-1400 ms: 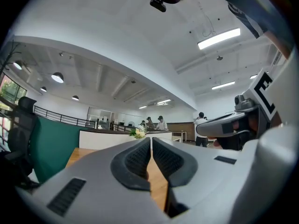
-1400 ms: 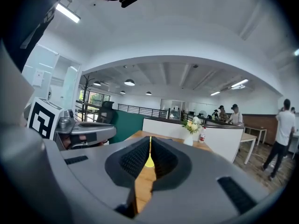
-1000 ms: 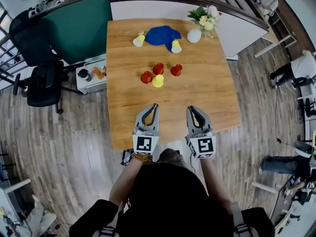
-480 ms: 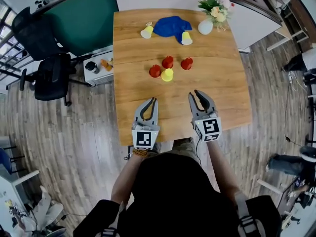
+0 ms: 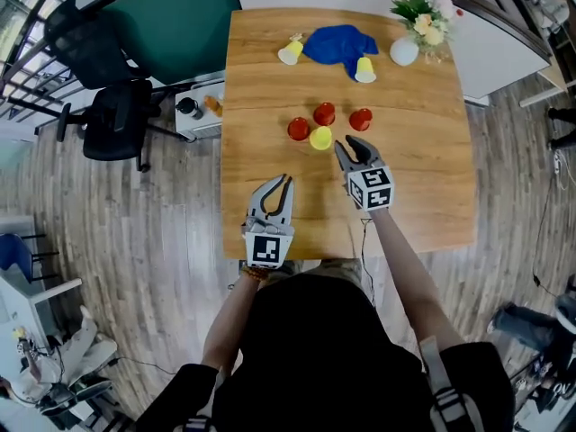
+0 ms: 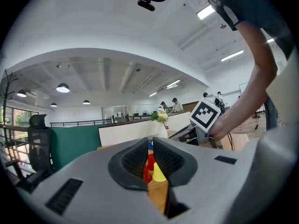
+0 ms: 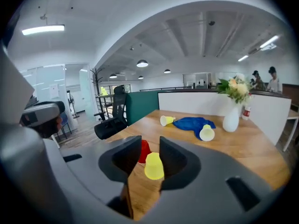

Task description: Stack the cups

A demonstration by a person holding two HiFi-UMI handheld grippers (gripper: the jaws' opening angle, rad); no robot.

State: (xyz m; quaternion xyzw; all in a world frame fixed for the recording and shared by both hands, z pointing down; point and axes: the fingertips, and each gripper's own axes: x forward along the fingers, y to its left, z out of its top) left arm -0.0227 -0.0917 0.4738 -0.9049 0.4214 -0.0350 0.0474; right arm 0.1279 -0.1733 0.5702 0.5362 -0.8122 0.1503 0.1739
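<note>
Nothing looks stacked yet. The left tool (image 5: 283, 180) sits pinched together and empty near the wooden bench (image 5: 423, 196) edge. Mid-bench, three red plastic cups (image 5: 324, 113) and an upturned yellow plastic cup (image 5: 320, 138) stand separate. The right tool (image 5: 345, 145), its jaws just opening and empty, points at the yellow one.

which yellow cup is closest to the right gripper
The upside-down yellow cup beside the red cups, just ahead of the right gripper, whose empty jaws have just been opening. The other two yellow cups lie far off by the blue cloth.
</note>
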